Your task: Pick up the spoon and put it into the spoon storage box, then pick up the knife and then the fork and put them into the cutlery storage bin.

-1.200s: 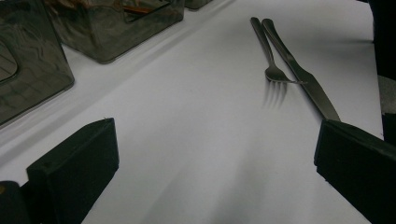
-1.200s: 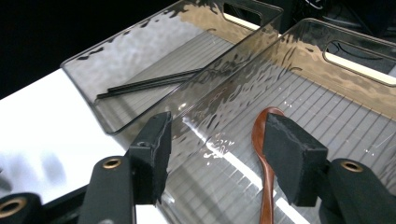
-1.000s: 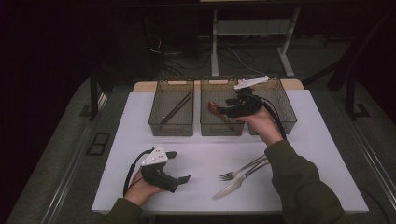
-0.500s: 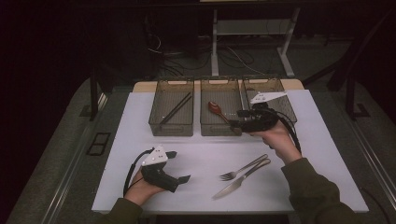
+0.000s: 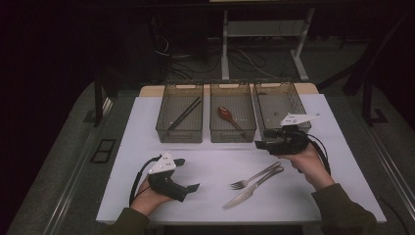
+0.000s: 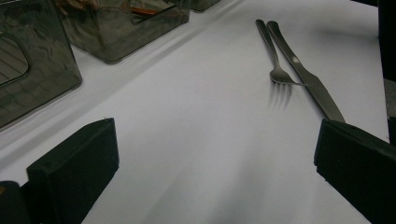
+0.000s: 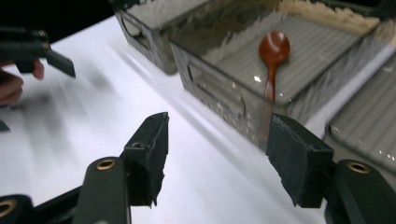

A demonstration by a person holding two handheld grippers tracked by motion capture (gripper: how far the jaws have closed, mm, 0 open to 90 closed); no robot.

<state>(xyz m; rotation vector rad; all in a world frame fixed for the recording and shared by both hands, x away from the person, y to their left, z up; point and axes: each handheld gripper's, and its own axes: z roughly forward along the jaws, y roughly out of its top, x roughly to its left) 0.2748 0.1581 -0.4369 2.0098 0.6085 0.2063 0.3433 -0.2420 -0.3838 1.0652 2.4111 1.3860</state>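
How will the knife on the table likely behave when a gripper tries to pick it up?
The knife looks like polished metal, so probably stiff and slippery. It lies flat on the table, likely hard to get under. The fork crosses it and may shift too.

The table (image 5: pixel 147 122) is looked at from above and from the person's side in the high view, facing forward and down, rather far. The left gripper view is taken low and near the white surface, looking across it to the fork (image 6: pixel 275 60) and the knife (image 6: pixel 303 74). The right gripper view is held close to the middle bin (image 7: pixel 243 93) with the brown spoon (image 7: pixel 273 56). The fork (image 5: pixel 254 176), knife (image 5: pixel 252 188) and spoon (image 5: pixel 227 115) are shared with the high view.
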